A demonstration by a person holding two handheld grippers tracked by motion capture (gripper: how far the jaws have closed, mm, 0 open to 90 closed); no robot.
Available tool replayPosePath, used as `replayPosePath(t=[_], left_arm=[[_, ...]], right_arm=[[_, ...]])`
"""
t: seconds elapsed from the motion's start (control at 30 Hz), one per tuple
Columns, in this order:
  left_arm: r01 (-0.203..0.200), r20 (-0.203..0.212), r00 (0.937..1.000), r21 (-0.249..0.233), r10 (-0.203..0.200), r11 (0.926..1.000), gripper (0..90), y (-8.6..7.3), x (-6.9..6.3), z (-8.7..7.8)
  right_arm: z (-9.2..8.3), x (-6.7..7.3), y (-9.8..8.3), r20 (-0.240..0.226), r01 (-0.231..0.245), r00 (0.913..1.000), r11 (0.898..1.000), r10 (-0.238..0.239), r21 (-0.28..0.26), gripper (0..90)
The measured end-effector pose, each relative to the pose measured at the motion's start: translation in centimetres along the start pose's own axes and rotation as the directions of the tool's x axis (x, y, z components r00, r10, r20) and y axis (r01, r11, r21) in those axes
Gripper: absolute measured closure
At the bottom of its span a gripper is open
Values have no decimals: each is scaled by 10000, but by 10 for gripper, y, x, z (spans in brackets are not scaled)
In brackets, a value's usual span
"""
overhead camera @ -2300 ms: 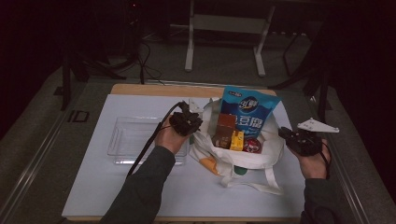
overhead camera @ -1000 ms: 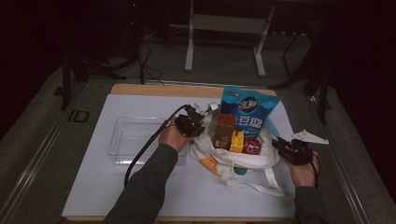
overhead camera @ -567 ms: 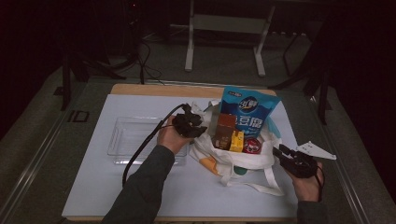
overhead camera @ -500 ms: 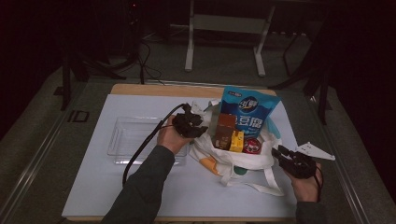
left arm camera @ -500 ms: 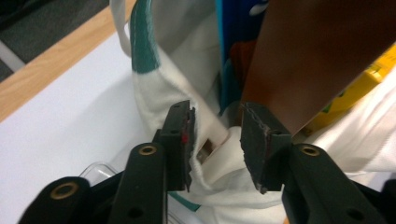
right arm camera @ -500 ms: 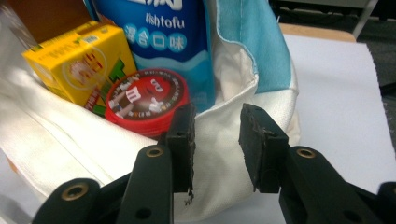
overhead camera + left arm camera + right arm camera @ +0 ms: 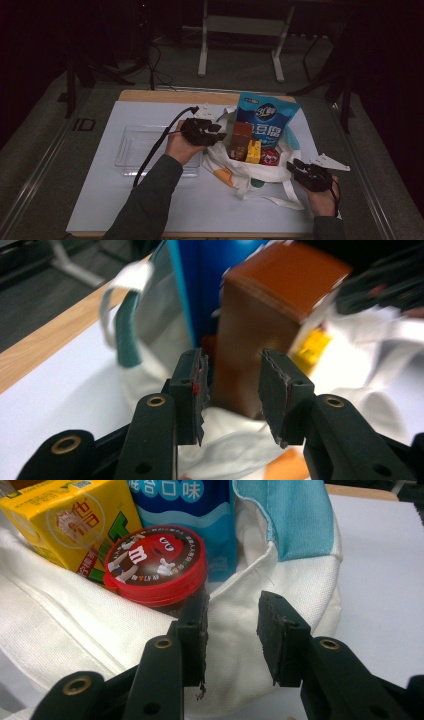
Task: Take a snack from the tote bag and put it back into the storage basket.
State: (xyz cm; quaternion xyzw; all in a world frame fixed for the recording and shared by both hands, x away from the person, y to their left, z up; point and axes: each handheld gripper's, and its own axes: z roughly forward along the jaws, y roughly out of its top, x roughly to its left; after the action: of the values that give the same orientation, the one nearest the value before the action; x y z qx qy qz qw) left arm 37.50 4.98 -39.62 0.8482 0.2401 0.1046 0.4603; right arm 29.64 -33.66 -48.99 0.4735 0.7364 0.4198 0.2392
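Both grippers, left (image 7: 216, 131) and right (image 7: 296, 167), have just opened their fingers, releasing the bag (image 7: 235, 165); nothing is gripped.

We are reading white Chinese characters "海苔口味" on the blue bag (image 7: 185, 510). We are seeing "m" marks and the red M&M's figure on the red lid (image 7: 156, 565). The yellow carton (image 7: 65, 525) is carrying a large green "VLT" and red characters too small to make out.
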Motion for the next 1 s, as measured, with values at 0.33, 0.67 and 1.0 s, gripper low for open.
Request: replayPosePath(t=[0.33,0.67,1.0], left_arm=[[-537,1012,9930,-668,603,9963,485,2,1,-2],[-739,1350,9875,-626,818,9953,383,3,8,15],[-626,1713,9826,-579,717,9964,331,8,14,31]], right_arm=[[1,-2,-1,-189,-273,9994,9996,273,-9,635],[1,-3,-1,-315,-409,9987,9991,407,-52,624],[1,-4,-2,-406,-480,9980,9988,477,-55,621]])
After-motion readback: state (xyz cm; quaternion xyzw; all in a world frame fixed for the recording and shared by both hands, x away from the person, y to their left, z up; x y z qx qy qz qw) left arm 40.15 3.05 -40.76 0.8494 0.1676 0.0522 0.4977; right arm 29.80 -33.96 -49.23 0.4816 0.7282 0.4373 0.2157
